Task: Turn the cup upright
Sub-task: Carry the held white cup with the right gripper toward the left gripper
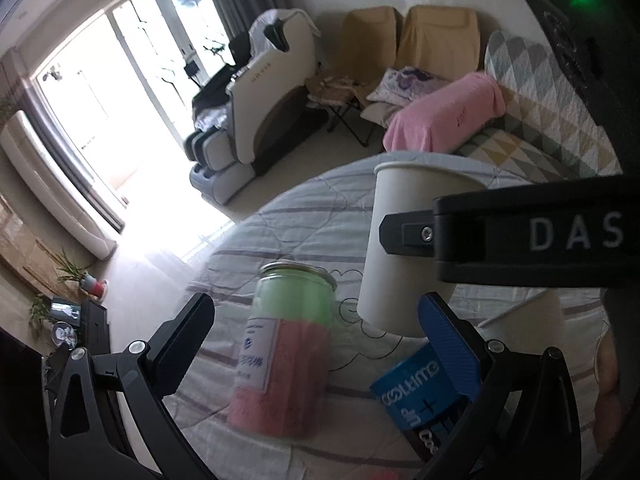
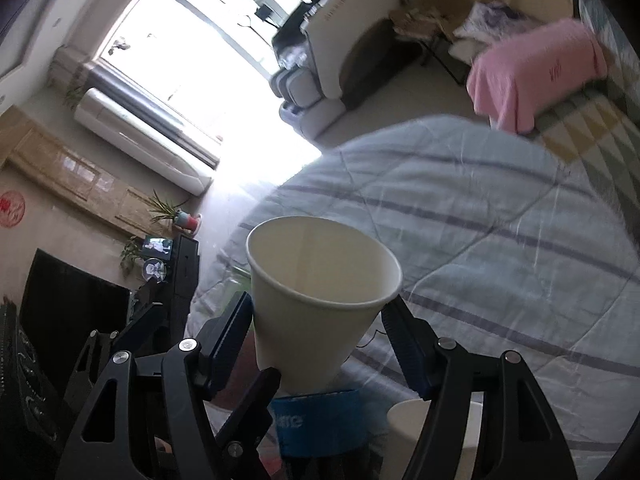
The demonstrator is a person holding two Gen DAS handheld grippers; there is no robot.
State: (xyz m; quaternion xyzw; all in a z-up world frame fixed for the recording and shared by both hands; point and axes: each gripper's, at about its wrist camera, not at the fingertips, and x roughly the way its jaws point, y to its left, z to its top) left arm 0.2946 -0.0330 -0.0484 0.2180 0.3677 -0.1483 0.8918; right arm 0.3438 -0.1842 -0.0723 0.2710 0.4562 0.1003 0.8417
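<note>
A white paper cup [image 2: 316,300] stands mouth up between the fingers of my right gripper [image 2: 318,320], which is shut on it and holds it above the quilted table. The cup [image 1: 404,248] also shows in the left wrist view, with a right gripper finger [image 1: 416,236] across its side. Its base is near a blue can [image 2: 316,420]. My left gripper [image 1: 316,340] is open and empty, low over the table, its fingers on either side of a green and pink jar [image 1: 288,352].
The blue can [image 1: 416,392] lies by the left gripper's right finger. A second white cup [image 2: 412,432] sits low right in the right wrist view. The striped quilt [image 2: 500,240] covers the table. A sofa with a pink towel [image 1: 440,120] and a massage chair [image 1: 260,112] stand beyond.
</note>
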